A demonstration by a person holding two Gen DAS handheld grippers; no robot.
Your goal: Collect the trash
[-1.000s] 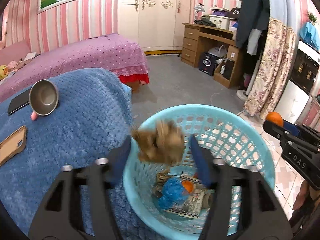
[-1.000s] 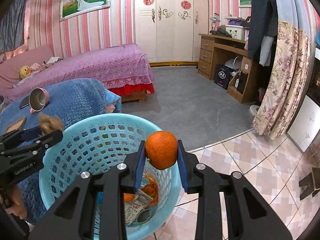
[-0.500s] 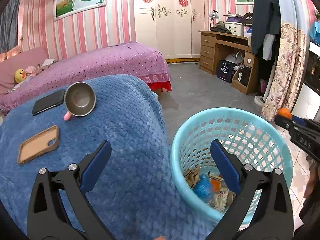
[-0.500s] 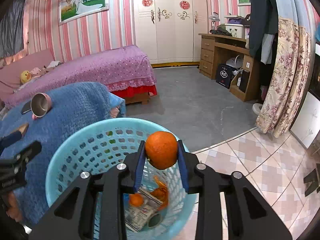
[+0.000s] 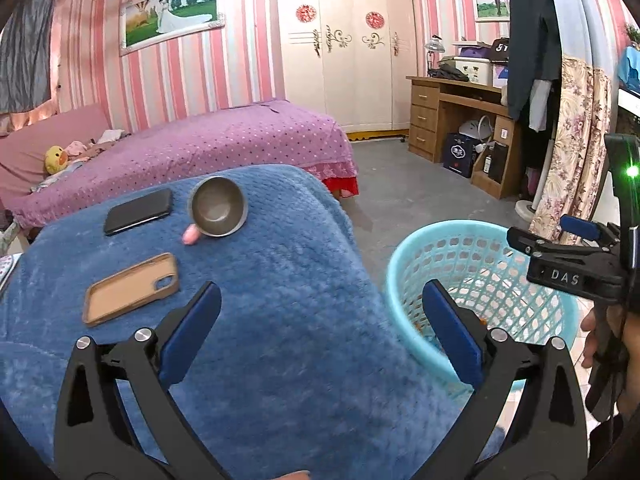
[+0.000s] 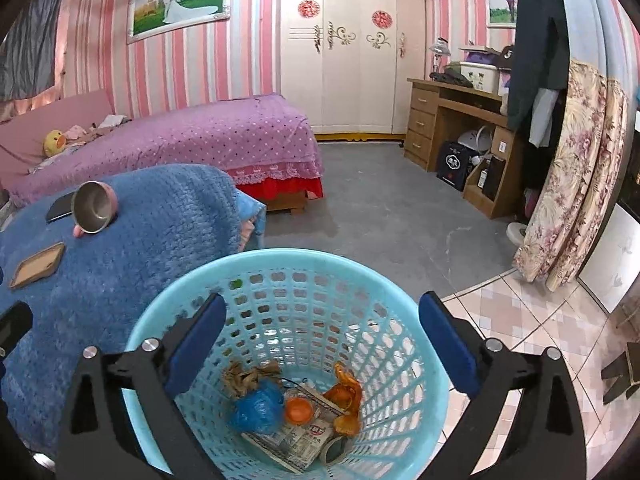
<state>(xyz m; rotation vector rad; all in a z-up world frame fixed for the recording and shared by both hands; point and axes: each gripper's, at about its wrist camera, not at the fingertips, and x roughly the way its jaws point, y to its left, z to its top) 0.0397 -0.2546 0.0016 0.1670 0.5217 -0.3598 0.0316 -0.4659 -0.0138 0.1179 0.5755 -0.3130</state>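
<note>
The light blue plastic basket (image 6: 288, 258) stands on the floor beside the blue blanket. In it lie an orange (image 6: 298, 410), a crumpled blue bag (image 6: 258, 404), a brown scrap (image 6: 244, 376), orange peel (image 6: 346, 396) and printed paper (image 6: 296, 440). My right gripper (image 6: 323, 302) hangs over the basket; its jaws are opening and nothing is between them. My left gripper (image 5: 320, 292) is open and empty above the blue blanket (image 5: 280, 320), left of the basket (image 5: 460, 226). The right gripper's black body (image 5: 568, 276) shows at the right edge of the left wrist view.
On the blanket lie a metal cup with a pink handle (image 5: 218, 206), a black phone (image 5: 138, 212) and a tan phone case (image 5: 130, 288). A purple bed (image 5: 200, 140) stands behind. A wooden desk (image 6: 452, 120) and a flowered curtain (image 6: 568, 176) line the right side.
The right gripper let go of the orange, which now lies in the basket. The left gripper dropped the brown scrap in, opened wide and swung left over the blanket.
</note>
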